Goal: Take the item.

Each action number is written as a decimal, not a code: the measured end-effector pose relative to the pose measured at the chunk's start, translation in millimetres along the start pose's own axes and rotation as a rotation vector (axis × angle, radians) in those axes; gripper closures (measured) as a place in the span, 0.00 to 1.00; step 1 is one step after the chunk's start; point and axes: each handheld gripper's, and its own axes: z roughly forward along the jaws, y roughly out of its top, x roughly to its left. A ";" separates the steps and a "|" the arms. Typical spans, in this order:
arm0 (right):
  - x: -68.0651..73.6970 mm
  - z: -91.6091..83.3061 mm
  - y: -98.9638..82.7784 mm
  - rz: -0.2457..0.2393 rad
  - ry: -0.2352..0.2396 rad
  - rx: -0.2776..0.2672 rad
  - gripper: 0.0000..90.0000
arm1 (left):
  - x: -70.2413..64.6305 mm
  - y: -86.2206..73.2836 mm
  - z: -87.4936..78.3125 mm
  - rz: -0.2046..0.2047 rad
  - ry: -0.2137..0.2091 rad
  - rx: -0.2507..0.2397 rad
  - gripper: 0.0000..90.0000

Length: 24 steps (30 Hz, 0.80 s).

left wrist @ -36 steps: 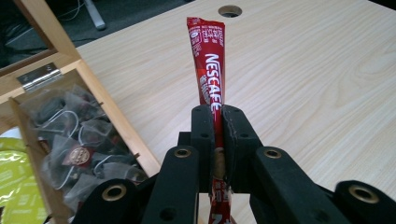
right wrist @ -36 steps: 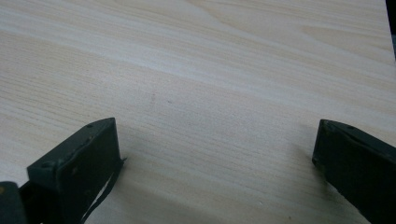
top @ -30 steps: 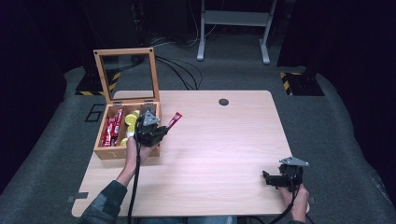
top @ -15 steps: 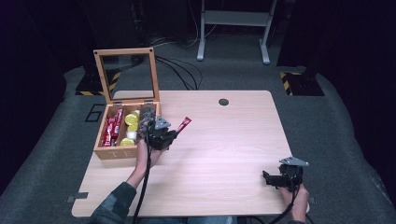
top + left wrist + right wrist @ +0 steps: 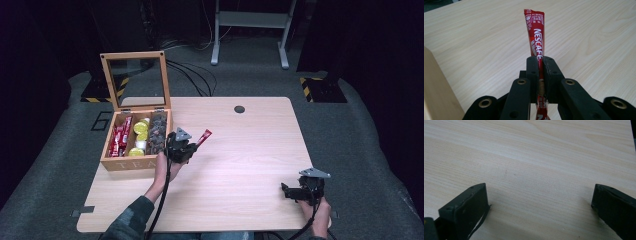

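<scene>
Red sachet: I have a red Nescafé stick sachet (image 5: 536, 35) pinched between my left gripper (image 5: 539, 65)'s jaws; it pokes out beyond them toward 12 o'clock in the left gripper view, its far end free above the tabletop.
Left gripper: pressed together on the sachet, pads flat against both of its sides. In the high view my left gripper (image 5: 186, 146) sits just off the tea box's corner at its 3 o'clock side, with the sachet (image 5: 203, 137) slanting out toward 2 o'clock.
Right gripper: my right gripper (image 5: 292, 191) rests low near the table's 5 o'clock corner, well apart from the left one. In the right gripper view its jaws stand spread wide with bare wood between them.
Tea box: the wooden tea box (image 5: 129, 162) stands at the table's 9 o'clock side, glass lid (image 5: 134, 79) raised upright. I see red sachets in the compartment at its 9 o'clock side, yellow capsules in the middle, dark packets in the one at 3 o'clock.
Table: pale wood table (image 5: 240, 150), a small dark round cap (image 5: 239, 109) near its 12 o'clock edge.
</scene>
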 end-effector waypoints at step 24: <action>0.0 0.0 0.0 0.000 0.000 0.000 0.00 | -24.5 -14.1 45.0 -0.022 -0.037 0.054 0.93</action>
